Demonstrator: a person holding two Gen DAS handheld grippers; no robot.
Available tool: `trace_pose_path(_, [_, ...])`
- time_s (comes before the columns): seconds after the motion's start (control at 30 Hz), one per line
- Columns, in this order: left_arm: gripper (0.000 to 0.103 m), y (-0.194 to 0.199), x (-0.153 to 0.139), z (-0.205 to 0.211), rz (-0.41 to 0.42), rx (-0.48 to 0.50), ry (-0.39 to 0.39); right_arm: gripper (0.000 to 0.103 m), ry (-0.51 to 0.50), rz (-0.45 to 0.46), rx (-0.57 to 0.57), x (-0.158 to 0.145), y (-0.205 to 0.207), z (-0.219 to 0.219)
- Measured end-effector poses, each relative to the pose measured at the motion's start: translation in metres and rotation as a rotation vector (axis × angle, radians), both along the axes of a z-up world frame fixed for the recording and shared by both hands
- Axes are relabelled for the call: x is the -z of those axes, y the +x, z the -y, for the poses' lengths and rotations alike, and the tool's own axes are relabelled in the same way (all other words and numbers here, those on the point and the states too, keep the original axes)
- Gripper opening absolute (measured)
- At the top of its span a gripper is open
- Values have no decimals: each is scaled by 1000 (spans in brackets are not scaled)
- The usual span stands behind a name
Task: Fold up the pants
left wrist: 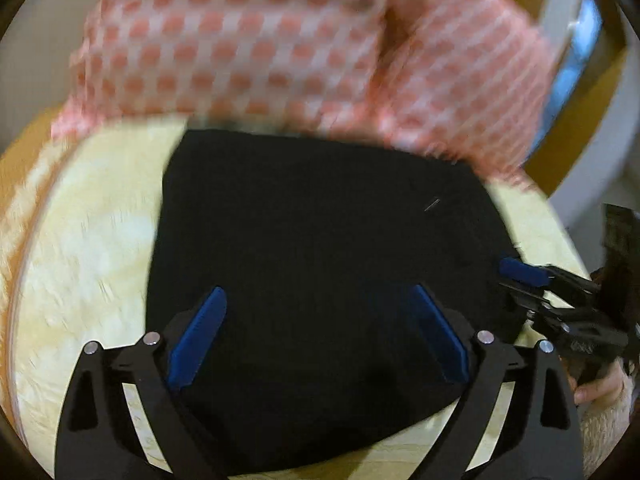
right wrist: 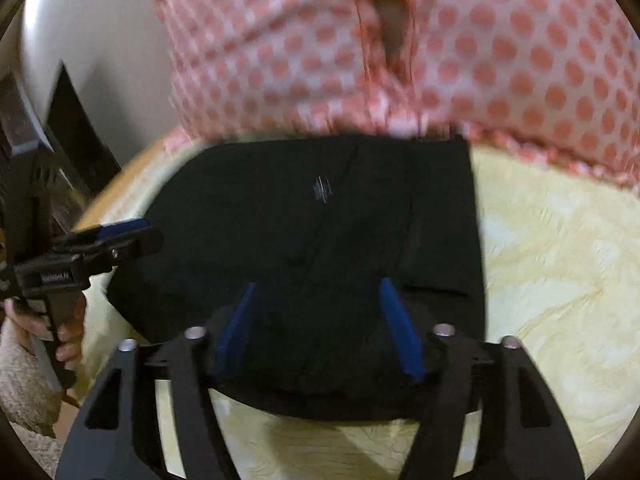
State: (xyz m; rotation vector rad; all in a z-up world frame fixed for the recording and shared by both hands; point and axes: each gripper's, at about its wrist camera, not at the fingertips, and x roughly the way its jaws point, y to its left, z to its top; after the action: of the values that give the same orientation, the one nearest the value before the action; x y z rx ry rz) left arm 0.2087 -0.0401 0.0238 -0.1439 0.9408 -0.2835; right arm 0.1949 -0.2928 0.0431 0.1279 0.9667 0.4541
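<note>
Left wrist view, step: looks like the pants are already folded into a compact black block in the middle of the frame, lying on the pale yellow bedspread. My guess is we're at the final tidy-up or one last fold.
Left wrist view, claw: left gripper hangs over the near edge of the pants, jaws spread wide, nothing held.
Left wrist view, other claw: right gripper pokes in at the right edge, just beside the pants' side. Can't tell from here how far it's open.
Left wrist view, surroundings: person's pink checked shirt fills the top and sits right behind the far edge of the pants. Pretty blurry.
Right wrist view, claw: right gripper at bottom centre, jaws apart, empty, over the near hem.
Right wrist view, other claw: left gripper comes in at the left edge, near the pants' corner.
Next move: if another fold is wanted, both claws need to drop onto the near edge and pinch it.
In the way: only the shirt crowding the far side, I reckon.
</note>
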Motion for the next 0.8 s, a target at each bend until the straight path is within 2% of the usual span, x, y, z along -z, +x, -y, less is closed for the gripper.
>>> trace_pose_path(0.07, [95,1,1,2,42,-2,37,74,36,1,4,4,1,3])
trace_pose_path(0.17, [96,-7,-6,-4,31,-44,24,76,111,-33,67,-3,2,15])
trace_pose_path(0.2, [96,-17,-13,-9,49,-60,10,86,130,-28,105,-8,-3,22])
trace_pose_path(0.23, [98,-25,-18,-14,66,-73,12,91,135,-3,162,-16,-11,33])
trace_pose_path(0.27, [101,-33,-22,-17,88,-90,26,97,124,26,205,-22,-19,39])
trace_pose_path(0.37, [101,-72,-30,-31,165,-167,133,99,58,124,314,-39,-53,58])
trace_pose_path(0.43, [101,-95,-30,-36,185,-190,156,101,0,165,343,-40,-71,57])
trace_pose_path(0.63, [101,-155,-17,-28,238,-193,205,102,-89,227,277,-30,-124,24])
trace_pose_path(0.8, [101,-177,-5,-12,249,-152,207,102,-153,273,214,-18,-151,-13])
